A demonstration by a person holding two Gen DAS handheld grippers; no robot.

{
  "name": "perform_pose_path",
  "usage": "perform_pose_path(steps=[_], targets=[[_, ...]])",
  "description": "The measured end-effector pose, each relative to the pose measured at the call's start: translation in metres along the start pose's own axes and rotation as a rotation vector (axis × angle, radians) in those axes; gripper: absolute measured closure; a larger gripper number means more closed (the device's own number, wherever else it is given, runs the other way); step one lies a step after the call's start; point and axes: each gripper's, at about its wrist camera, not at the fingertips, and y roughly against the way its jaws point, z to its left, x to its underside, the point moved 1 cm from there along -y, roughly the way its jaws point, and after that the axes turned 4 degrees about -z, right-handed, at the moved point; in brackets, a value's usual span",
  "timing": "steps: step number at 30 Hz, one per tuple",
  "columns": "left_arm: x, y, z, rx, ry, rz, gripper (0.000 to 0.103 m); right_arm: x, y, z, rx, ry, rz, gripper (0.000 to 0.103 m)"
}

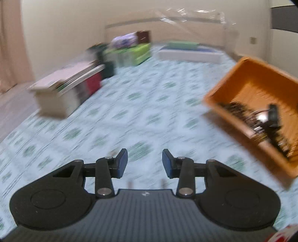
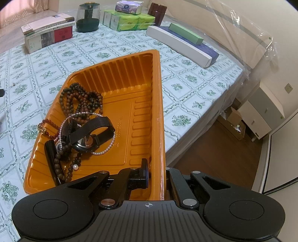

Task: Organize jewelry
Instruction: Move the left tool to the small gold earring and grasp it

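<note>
An orange plastic tray [image 2: 143,89] is tilted and lifted above the bed. My right gripper [image 2: 157,173] is shut on its near right rim, one finger inside the tray, the other outside. In the tray lie brown bead strands [image 2: 82,98], a pearl strand [image 2: 106,149], a red bead bracelet [image 2: 50,130] and a black watch [image 2: 87,137]. The left wrist view is blurred; the tray [image 1: 247,82] hangs at the right. My left gripper [image 1: 144,160] is open and empty over the bedsheet.
The floral bedsheet [image 2: 186,78] covers the bed. At the back stand a stack of books [image 2: 48,33], a dark jar [image 2: 87,16], green tissue packs [image 2: 128,20], a brown canister [image 2: 157,13] and long flat boxes [image 2: 182,44]. The bed's edge and wood floor [image 2: 214,154] lie at right.
</note>
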Motion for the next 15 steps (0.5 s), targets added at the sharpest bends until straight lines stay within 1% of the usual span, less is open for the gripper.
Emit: perform_pose_path(steps=[2, 5, 10, 15], targets=[[0.007, -0.005, 0.015, -0.035, 0.013, 0.017, 0.066, 0.000, 0.000, 0.000, 0.000, 0.001, 0.000, 0.100], [0.010, -0.020, 0.027, -0.060, 0.025, 0.029, 0.066, 0.000, 0.000, 0.000, -0.001, -0.002, -0.001, 0.100], [0.006, -0.044, 0.028, -0.063, -0.005, 0.032, 0.066, 0.000, -0.001, -0.002, -0.004, -0.013, -0.008, 0.100], [0.005, -0.064, 0.026, -0.068, -0.030, 0.042, 0.066, 0.001, -0.002, -0.008, -0.022, -0.052, -0.023, 0.100]])
